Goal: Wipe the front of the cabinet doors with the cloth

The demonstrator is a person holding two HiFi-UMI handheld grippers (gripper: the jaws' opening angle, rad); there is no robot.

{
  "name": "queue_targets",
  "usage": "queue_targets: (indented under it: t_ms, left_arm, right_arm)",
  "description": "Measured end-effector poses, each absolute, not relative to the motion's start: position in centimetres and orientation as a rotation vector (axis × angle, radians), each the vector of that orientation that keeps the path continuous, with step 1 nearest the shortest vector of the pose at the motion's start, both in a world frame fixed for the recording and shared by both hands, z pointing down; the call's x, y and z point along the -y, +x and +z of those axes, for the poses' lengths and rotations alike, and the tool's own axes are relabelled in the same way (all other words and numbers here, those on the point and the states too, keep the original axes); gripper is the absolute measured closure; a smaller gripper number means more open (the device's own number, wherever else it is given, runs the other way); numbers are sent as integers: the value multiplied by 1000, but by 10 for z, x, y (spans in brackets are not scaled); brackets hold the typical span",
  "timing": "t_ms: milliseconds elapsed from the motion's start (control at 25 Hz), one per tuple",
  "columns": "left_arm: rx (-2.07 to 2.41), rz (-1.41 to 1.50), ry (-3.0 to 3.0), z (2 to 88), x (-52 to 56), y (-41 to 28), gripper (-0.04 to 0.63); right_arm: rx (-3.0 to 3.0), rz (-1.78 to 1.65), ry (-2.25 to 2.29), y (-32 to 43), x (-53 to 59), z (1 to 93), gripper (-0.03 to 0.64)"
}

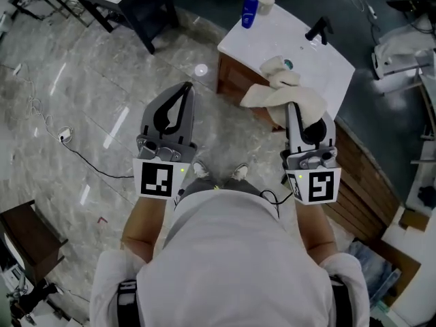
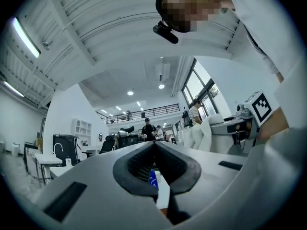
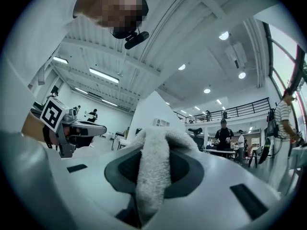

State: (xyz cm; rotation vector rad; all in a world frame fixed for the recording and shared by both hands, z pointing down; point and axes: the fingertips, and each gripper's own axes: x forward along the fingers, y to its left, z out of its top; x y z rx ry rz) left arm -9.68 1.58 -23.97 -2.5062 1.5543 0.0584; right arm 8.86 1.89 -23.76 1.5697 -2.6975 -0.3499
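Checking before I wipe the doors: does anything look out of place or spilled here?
Nothing spilled or damaged. The cloth is pinched in the right claw, bunched rather than flat. A loose cable trails across the floor at the left.

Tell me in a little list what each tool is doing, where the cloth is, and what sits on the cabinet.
left tool: shut, holding nothing, over the floor
right tool: shut on the cloth
cloth: pale, bunched, hanging from the right tool
cabinet: wooden front, white top
on the top: blue bottle, black tap
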Motion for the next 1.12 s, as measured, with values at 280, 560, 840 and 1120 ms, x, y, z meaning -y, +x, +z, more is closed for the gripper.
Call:
queue_targets:
  t_ms: [280, 560, 840, 1120]
  left_arm:
    - [-1567, 69, -2497, -255, -8, -111, 577]
    - [-1588, 76, -2425, -262, 3, -138, 577]
    - [-1599, 82, -2430, -256, -1, -149, 577]
    - [-1621, 88, -2409, -257, -6, -164, 577]
  right_arm:
    - [2623, -331, 1701, 111, -15, -251, 518]
    - [2557, -320, 1744, 116, -14, -246, 518]
    - [2518, -328, 1808, 118, -15, -247, 518]
    - [2509, -353, 1852, 119, -17, -254, 518]
